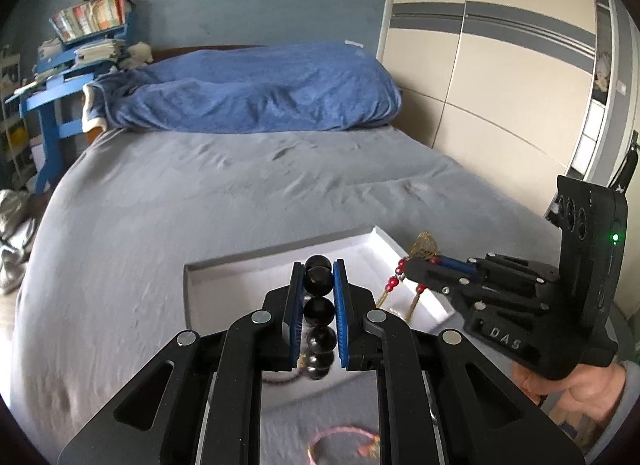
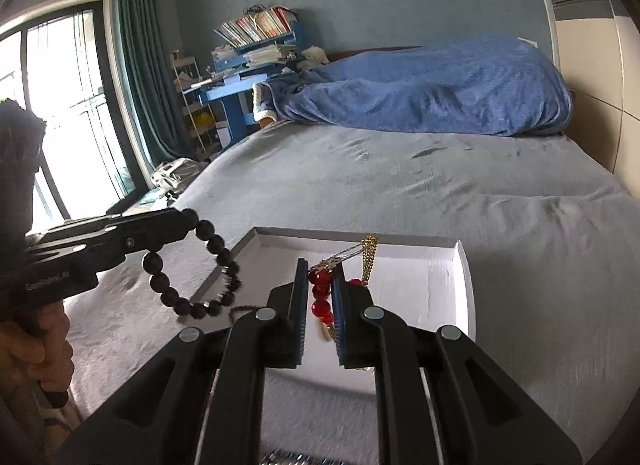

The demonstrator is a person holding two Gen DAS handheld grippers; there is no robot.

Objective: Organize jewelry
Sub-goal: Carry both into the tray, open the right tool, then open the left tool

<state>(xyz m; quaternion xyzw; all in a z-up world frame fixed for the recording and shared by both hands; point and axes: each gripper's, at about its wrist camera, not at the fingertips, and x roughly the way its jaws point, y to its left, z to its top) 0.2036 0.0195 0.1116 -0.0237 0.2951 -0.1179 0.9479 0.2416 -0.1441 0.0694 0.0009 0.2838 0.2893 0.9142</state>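
Observation:
My left gripper (image 1: 319, 271) is shut on a bracelet of large black beads (image 1: 319, 311); in the right wrist view the bracelet (image 2: 192, 307) hangs as a loop from that gripper (image 2: 191, 220), left of the tray. My right gripper (image 2: 321, 269) is shut on a red-bead and gold-chain piece (image 2: 321, 291), held over the white tray (image 2: 436, 289). In the left wrist view the right gripper (image 1: 410, 265) holds the red and gold piece (image 1: 394, 283) at the right rim of the tray (image 1: 224, 273).
The tray lies on a grey bed (image 1: 200, 193). A pink cord bracelet (image 1: 344, 443) lies on the sheet below my left gripper. A blue blanket (image 2: 424, 89) is heaped at the bed's far end. A blue desk (image 2: 236, 85) stands left; wardrobe doors (image 1: 500, 65) stand right.

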